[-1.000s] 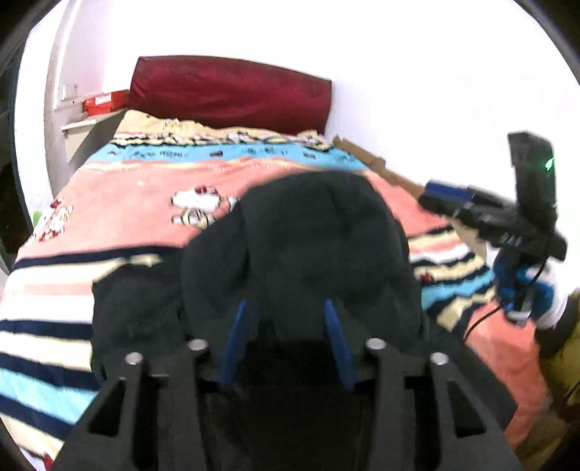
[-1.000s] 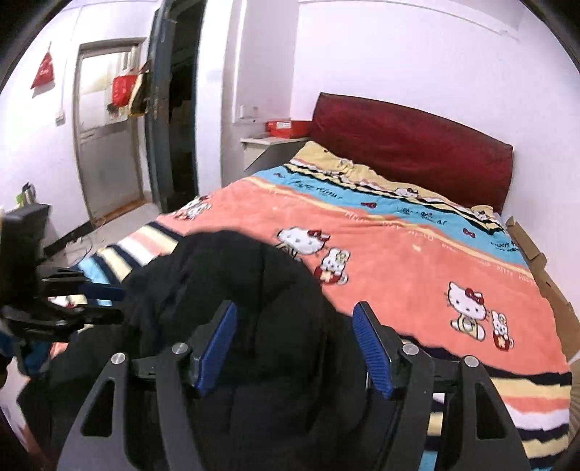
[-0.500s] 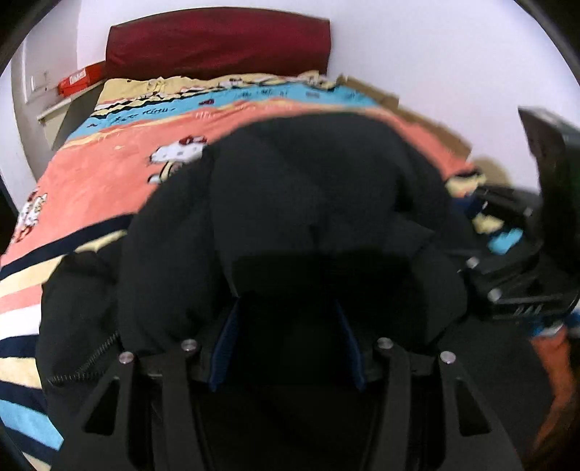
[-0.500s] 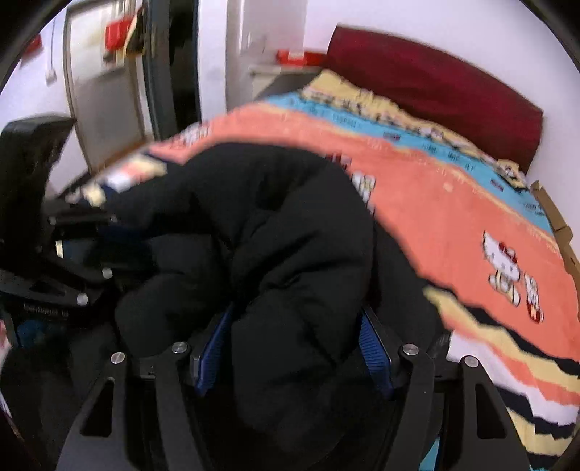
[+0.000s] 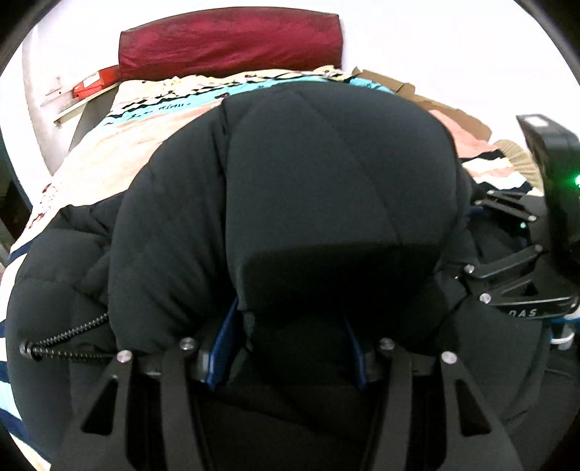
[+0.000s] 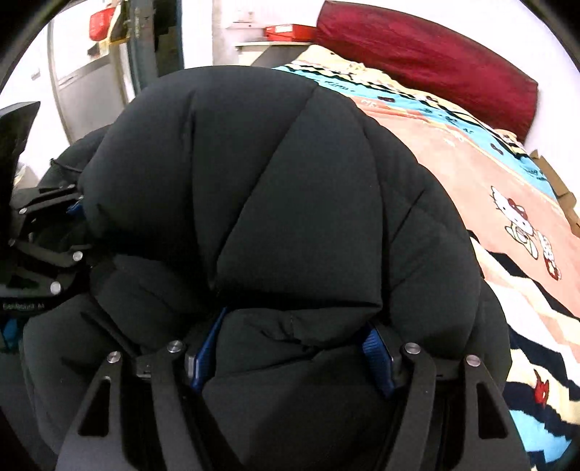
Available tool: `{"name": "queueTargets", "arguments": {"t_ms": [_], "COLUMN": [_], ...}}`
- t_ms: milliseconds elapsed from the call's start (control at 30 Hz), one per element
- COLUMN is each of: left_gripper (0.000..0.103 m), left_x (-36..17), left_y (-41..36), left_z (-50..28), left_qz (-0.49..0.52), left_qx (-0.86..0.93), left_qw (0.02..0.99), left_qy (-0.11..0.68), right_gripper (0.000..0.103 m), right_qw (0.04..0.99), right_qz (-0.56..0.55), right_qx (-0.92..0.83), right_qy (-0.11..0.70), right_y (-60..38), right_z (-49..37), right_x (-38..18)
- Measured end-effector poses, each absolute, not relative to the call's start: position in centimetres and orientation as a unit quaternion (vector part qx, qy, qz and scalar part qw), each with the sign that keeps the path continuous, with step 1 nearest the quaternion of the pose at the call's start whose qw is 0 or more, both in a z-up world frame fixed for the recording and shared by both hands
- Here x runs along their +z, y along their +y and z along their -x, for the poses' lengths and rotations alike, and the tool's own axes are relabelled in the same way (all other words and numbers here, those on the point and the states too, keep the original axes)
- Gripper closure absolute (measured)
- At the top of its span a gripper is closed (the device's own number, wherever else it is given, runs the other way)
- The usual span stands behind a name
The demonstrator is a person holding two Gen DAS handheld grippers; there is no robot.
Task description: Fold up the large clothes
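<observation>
- One black puffer jacket (image 5: 326, 174), bunched up big, fills the space ahead of both sets of jaws.
- L gripper (image 5: 290, 347): thick fold of jacket sits btwn its two blue pads (image 5: 224, 344), pads pressing on it – clamped, jaws held fairly wide by the padding.
- R gripper (image 6: 291, 351): same deal, quilted roll wedged btwn its two blue pads (image 6: 377, 351), gripped.
- Jacket's zipper teeth (image 5: 61, 340) trail out left of the L jaws.
- Jacket bulges up over & beyond both jaw pairs, rest of it slumped below and to the sides.
- Beyond the jaws: one bed w/ a cartoon-cat blanket (image 6: 471, 174), striped peach/blue/cream; two cat prints (image 6: 522, 224) visible right of the R jaws.
- One dark red headboard cushion (image 5: 232, 43) at the far end, well past the jacket.
- Containers: one red box (image 6: 288, 30) on a shelf (image 5: 79, 108) far beyond-left of jaws; contents – can't tell, it's closed.
- Cardboard pieces (image 5: 446, 112) along the wall, beyond-right of L jaws.
- Each gripper shows in the other's view, just beside the jacket.
</observation>
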State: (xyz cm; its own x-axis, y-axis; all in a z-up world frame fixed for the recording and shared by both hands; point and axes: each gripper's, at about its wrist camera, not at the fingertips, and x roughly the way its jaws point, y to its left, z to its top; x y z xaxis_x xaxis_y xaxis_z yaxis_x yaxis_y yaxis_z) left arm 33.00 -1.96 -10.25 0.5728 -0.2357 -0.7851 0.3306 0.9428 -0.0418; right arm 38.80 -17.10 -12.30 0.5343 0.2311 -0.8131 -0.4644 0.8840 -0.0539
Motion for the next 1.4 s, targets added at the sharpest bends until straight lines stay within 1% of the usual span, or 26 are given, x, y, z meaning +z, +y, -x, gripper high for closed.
{"name": "queueTargets", "arguments": {"t_ms": [133,233,300,400,533,633,700,800,933,1100,1200,1267,1400], "left_gripper": [0.053,0.052,0.052,0.052,0.051,0.051,0.051,0.051,0.051,0.051,0.051,0.051,0.051], "left_x": [-8.0,-5.2,-4.5,-6.0,-8.9,-9.8,-9.9,-8.4,-3.0,1.9,3.0,2.6,-1.5], "left_y": [-1.8,-1.3,-1.5,-2.3,-2.5,-2.6,-2.8,-2.6,-0.8,-0.2,-0.2,-0.6,-1.6], "left_z": [-31.8,-28.6,-27.1,-26.4,-27.8,-28.4,-28.5,-28.1,-27.2,-31.0,-34.6,-37.2,-41.4], "left_qz": [-0.046,-0.037,-0.042,-0.055,-0.037,-0.038,-0.039,-0.034,0.005,0.009,0.0,-0.016,-0.065], "left_qx": [-0.161,-0.173,-0.179,-0.173,-0.163,-0.159,-0.156,-0.162,-0.189,-0.188,-0.181,-0.179,-0.174], "left_qw": [0.884,0.896,0.897,0.89,0.881,0.879,0.877,0.877,0.894,0.908,0.91,0.905,0.882], "left_qy": [0.437,0.407,0.402,0.417,0.442,0.447,0.452,0.452,0.406,0.375,0.373,0.385,0.433], "right_gripper": [0.037,0.037,0.037,0.037,0.037,0.036,0.036,0.037,0.037,0.037,0.037,0.036,0.036], "right_qw": [0.862,0.877,0.879,0.869,0.855,0.853,0.851,0.847,0.865,0.889,0.898,0.9,0.886], "right_qz": [0.112,0.105,0.107,0.126,0.132,0.135,0.132,0.138,0.111,0.118,0.117,0.113,0.127], "right_qx": [0.2,0.203,0.219,0.225,0.208,0.198,0.195,0.197,0.22,0.221,0.208,0.203,0.203], "right_qy": [0.452,0.423,0.409,0.422,0.456,0.464,0.469,0.475,0.437,0.382,0.369,0.37,0.398], "right_y": [-17.4,-18.6,-19.3,-19.1,-18.9,-18.6,-18.5,-18.4,-19.7,-19.1,-18.3,-17.7,-16.1], "right_z": [-38.2,-36.0,-34.0,-32.7,-33.8,-34.3,-34.5,-34.5,-33.6,-35.8,-38.5,-40.7,-44.3], "right_x": [-10.2,-7.3,-6.0,-7.2,-10.9,-13.2,-13.4,-12.2,-7.0,-1.1,0.4,0.3,-2.2]}}
